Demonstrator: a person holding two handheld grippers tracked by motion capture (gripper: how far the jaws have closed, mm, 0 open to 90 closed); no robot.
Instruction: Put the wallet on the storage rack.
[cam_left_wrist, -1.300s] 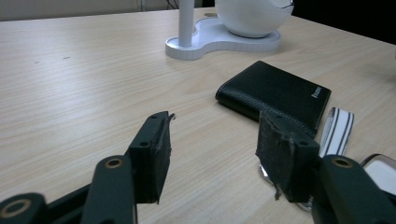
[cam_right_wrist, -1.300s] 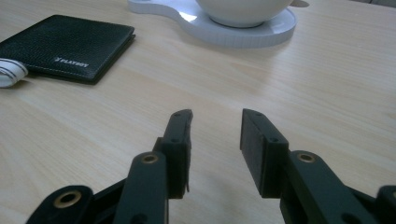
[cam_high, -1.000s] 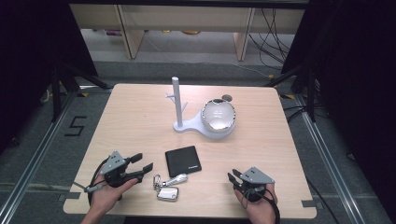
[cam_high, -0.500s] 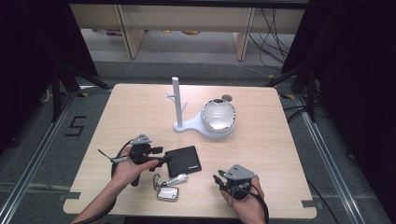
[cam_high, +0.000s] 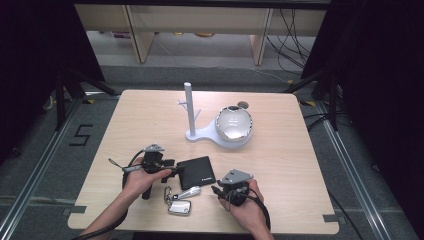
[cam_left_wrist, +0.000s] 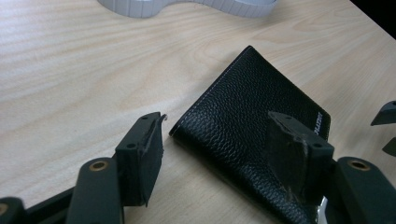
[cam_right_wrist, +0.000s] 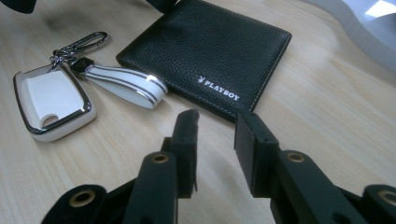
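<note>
- Left gripper, black with two jaws, has its jaws spread wide at the near left corner of the flat black leather wallet; from the left gripper view one jaw stands over bare wood just left of that corner and the other over the leather, neither pad pressing on it.
- Right gripper sits just off the wallet's near right side, its jaws set at a narrow gap and having just been opening; its own view shows nothing between them, and they point at the wallet's near edge.
- Pale wooden table carries everything, the wallet lying flat on its near half.
- White stand with an upright post and a shiny round bowl lies well beyond the wallet's far edge.
- Wallet is close to square in the high view, its slightly longer edges running left to right and turned a little off the table's edge.
- Right gripper view alone makes out the silver "PLAYBOY" lettering near the wallet's edge and the white stitching along it.
- White car key fob with a chrome rim lies just near of the wallet's near left corner.
- White and chrome key strap with a clip lies between the fob and the wallet, its long axis pointing up towards the wallet.
</note>
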